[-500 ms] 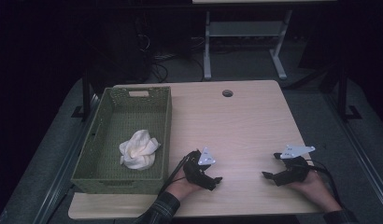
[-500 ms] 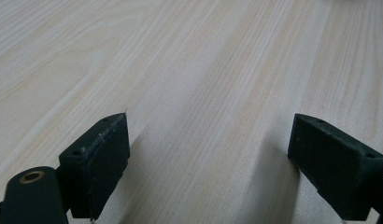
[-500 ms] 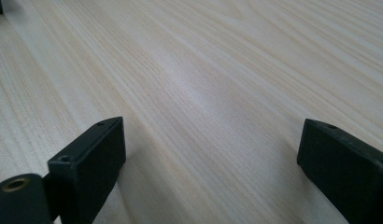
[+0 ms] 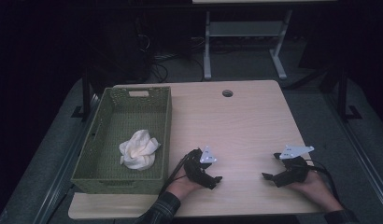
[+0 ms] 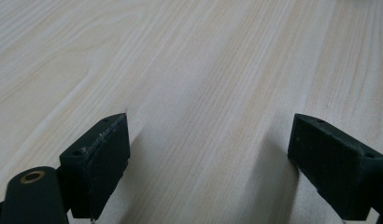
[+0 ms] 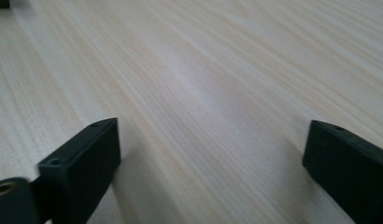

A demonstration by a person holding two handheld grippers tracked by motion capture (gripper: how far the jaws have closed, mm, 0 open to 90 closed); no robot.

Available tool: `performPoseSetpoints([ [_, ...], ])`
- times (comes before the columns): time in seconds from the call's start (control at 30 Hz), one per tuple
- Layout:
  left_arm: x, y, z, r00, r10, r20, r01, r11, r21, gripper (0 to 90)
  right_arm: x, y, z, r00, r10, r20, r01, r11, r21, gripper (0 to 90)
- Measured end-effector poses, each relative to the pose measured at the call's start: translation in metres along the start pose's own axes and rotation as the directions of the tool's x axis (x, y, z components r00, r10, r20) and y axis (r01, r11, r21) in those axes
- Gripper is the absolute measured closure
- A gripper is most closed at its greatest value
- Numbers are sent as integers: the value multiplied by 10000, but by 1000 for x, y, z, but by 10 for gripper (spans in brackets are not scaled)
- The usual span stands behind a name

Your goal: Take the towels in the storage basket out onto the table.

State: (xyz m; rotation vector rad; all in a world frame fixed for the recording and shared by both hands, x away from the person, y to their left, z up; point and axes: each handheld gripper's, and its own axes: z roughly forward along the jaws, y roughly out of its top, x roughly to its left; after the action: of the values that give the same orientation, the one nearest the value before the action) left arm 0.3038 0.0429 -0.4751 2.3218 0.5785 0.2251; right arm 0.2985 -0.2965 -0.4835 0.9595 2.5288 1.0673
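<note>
A white crumpled cloth (image 4: 138, 149) lies in a green mesh basket (image 4: 102, 179) at the table's left side. My left gripper (image 4: 209, 167) rests low over the wooden table (image 4: 245, 121) just right of the basket's front corner, held by a hand. Its jaws stand wide apart over bare wood, so the left gripper (image 5: 208, 158) is open and holds nothing. My right gripper (image 4: 270, 165) sits near the front right of the table, a hand behind it. The right gripper (image 6: 210, 163) is also open over bare wood.
A round cable hole (image 4: 227, 93) sits near the table's far edge. Beyond the table, a grey desk frame (image 4: 207, 46) stands on the dark floor. A small dark object (image 6: 0, 3) shows at the top left corner of the right gripper view.
</note>
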Motion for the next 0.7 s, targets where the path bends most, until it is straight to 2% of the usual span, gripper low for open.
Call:
performPoseSetpoints([
  [0.2,0,1,-2,10000,-28,-65,29,9997,245,123,0,0,0,10000,-3,-7,3,10000,-1,24],
  [0.37,-1,3,-5,9997,151,-199,-142,9989,436,123,0,0,0,10000,-8,-11,8,10000,-2,24],
  [0.53,-1,5,-10,9997,79,-238,-71,9994,341,123,0,0,0,10000,-23,-2,23,10000,2,23],
  [0.6,0,6,-13,9998,-81,-196,84,9998,189,123,1,0,0,10000,4,13,-4,10000,14,23],
  [0.7,0,7,-13,9997,-62,-217,68,9997,251,124,1,0,0,10000,12,9,-12,10000,15,23],
])
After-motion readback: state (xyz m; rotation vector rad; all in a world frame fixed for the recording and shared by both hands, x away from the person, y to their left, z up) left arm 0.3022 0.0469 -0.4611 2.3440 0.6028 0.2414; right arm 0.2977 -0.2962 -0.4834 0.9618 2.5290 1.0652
